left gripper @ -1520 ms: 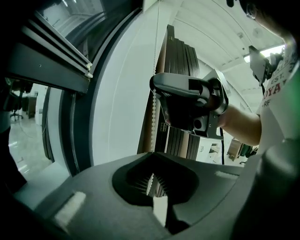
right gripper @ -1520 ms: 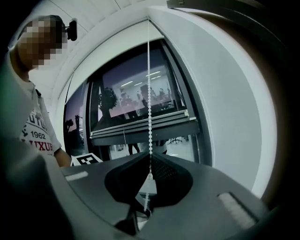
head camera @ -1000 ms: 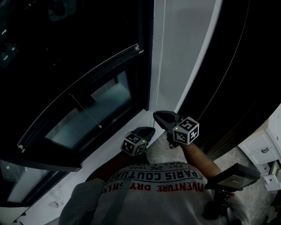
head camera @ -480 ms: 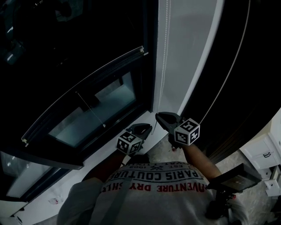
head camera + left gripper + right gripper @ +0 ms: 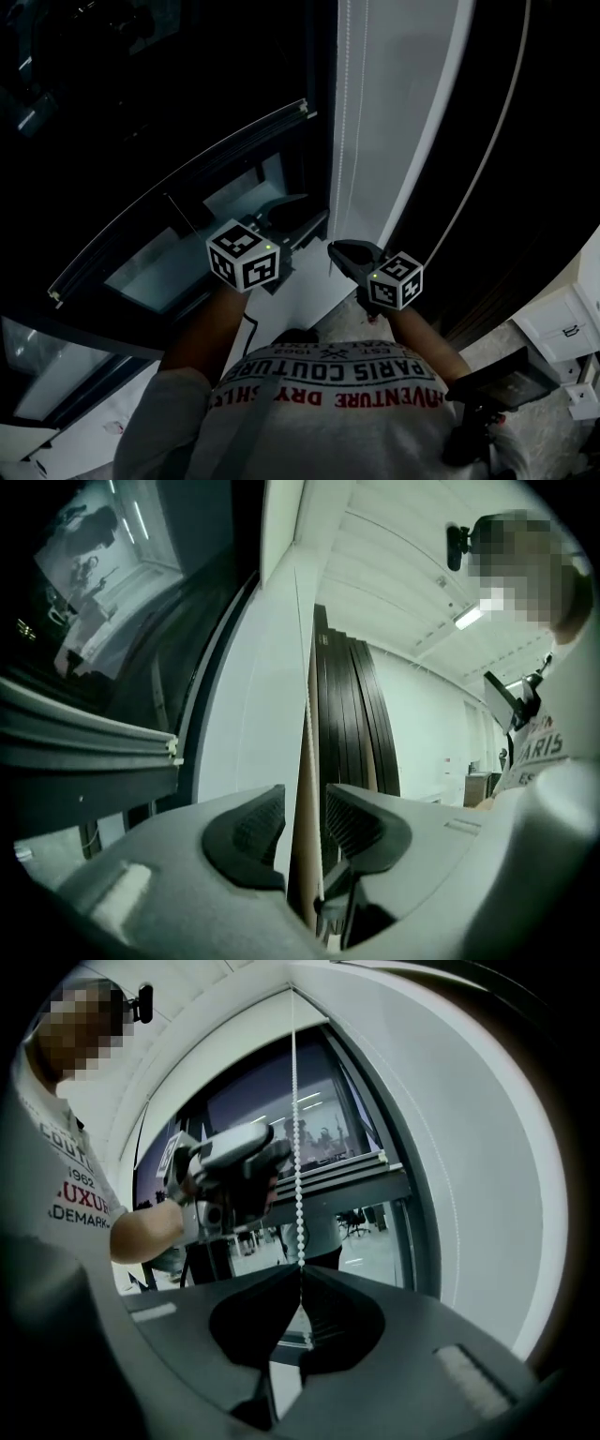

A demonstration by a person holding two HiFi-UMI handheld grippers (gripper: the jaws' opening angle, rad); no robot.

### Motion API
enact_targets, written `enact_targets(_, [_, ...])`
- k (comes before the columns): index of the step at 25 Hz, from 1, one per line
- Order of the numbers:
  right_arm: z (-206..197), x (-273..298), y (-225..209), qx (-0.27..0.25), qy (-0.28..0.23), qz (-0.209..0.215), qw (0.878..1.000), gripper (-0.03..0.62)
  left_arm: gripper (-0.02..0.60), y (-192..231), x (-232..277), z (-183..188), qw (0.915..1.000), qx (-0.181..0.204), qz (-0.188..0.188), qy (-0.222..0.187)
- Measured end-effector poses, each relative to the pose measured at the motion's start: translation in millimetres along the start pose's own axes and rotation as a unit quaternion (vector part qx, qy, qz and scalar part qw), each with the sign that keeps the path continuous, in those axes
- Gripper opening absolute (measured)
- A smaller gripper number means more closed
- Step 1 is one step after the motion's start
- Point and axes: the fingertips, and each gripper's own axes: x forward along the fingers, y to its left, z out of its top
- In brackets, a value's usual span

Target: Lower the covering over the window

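Observation:
The window blind's bottom rail (image 5: pixel 178 178) runs slantwise across the dark window, and it also shows as the rail (image 5: pixel 89 741) and the rail (image 5: pixel 349 1170) in the two gripper views. A white bead chain (image 5: pixel 343 122) hangs down the window's right side. My left gripper (image 5: pixel 289 203) is raised beside the chain. Its jaws have just been opening, and the chain (image 5: pixel 307 752) now runs loose between the pads of the left gripper (image 5: pixel 305 806). Lower down, my right gripper (image 5: pixel 335 249) is shut on the bead chain (image 5: pixel 297 1147), pinching it at the tips of the right gripper (image 5: pixel 298 1275).
A white sill (image 5: pixel 281 300) lies below the window. A light wall strip (image 5: pixel 412 103) and a dark panel (image 5: pixel 544 159) stand to the right of the chain. At the lower right are white furniture (image 5: pixel 562 319) and a dark stand (image 5: pixel 492 380).
The left gripper has risen up along the chain and its jaws have opened. The right gripper has stayed where it was, shut on the chain.

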Motion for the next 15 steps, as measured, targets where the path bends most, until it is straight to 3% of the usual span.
enact_targets(6, [0,1,5,0.000,-0.001,0.004,1.000,0.012,0.150,0,22,59,0.9993,0.029,-0.008,-0.020])
enact_targets(15, [0,2,6,0.003,-0.004,0.008,1.000,0.012,0.135,-11,39,85,0.9988,0.039,-0.022,-0.018])
